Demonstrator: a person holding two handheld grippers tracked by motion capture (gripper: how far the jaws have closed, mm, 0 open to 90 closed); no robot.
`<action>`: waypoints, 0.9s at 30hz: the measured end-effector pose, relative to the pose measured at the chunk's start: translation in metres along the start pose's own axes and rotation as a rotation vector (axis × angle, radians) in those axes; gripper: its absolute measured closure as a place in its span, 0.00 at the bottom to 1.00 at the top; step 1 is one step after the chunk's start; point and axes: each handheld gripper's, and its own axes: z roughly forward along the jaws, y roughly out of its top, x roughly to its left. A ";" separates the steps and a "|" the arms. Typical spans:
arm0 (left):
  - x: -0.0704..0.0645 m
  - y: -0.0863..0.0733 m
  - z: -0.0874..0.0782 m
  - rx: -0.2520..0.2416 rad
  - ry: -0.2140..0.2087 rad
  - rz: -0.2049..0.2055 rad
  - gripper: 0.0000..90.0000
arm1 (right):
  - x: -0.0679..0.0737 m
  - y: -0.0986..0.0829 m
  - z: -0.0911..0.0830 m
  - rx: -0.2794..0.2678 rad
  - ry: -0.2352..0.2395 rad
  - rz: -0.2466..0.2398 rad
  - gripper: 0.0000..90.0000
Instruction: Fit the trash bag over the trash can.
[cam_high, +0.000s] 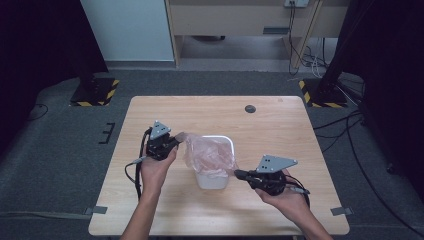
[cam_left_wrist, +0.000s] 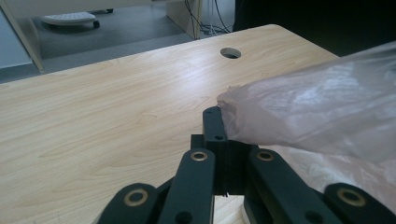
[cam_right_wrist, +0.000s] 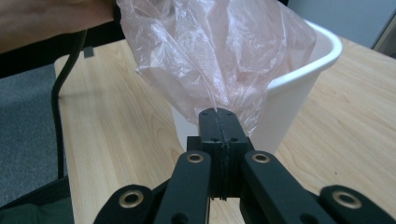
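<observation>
High view: a white bin (cam_high: 216, 176) stands near the middle of the bench (cam_high: 150, 210), a little toward the near edge, with a thin pink plastic bag (cam_high: 210, 152) spread over its mouth. The left tool (cam_high: 175, 142) pinches the bag's far-left edge, outside the bin's rim; the right tool (cam_high: 239, 174) pinches the bag at the bin's near-right corner. I judge the lining about half done: the bag's body hangs into the bin, but its mouth is not yet folded over the rim on any side I can make out. Bare wood lies on every side of the bin, more toward the far edge and both side edges, so each hand has room to pull outward; a round cable hole (cam_high: 250, 108) sits near the far edge, well apart.

Left gripper view: the left tool (cam_left_wrist: 223, 122) is closed on a bunched edge of the bag (cam_left_wrist: 317, 116), which stretches away to the right. Ahead is open bench (cam_left_wrist: 102, 112) up to its far edge and the hole (cam_left_wrist: 230, 52).

Right gripper view: the right tool (cam_right_wrist: 219, 119) is clamped on a fold of the bag (cam_right_wrist: 210, 51), jaws together. The bin (cam_right_wrist: 299, 88) stands just behind, its rim bare on the visible side. What remains, I judge, is drawing the mouth over that rim.
</observation>
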 end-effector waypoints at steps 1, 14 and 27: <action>0.000 0.000 0.000 0.000 0.000 0.000 1.00 | 0.000 0.000 0.000 0.000 0.000 0.000 1.00; -0.001 -0.010 0.016 0.035 -0.014 -0.003 1.00 | -0.004 -0.006 0.008 0.028 -0.008 -0.004 1.00; -0.006 -0.016 0.024 0.057 -0.024 0.006 1.00 | -0.005 -0.009 0.012 0.046 -0.023 -0.025 1.00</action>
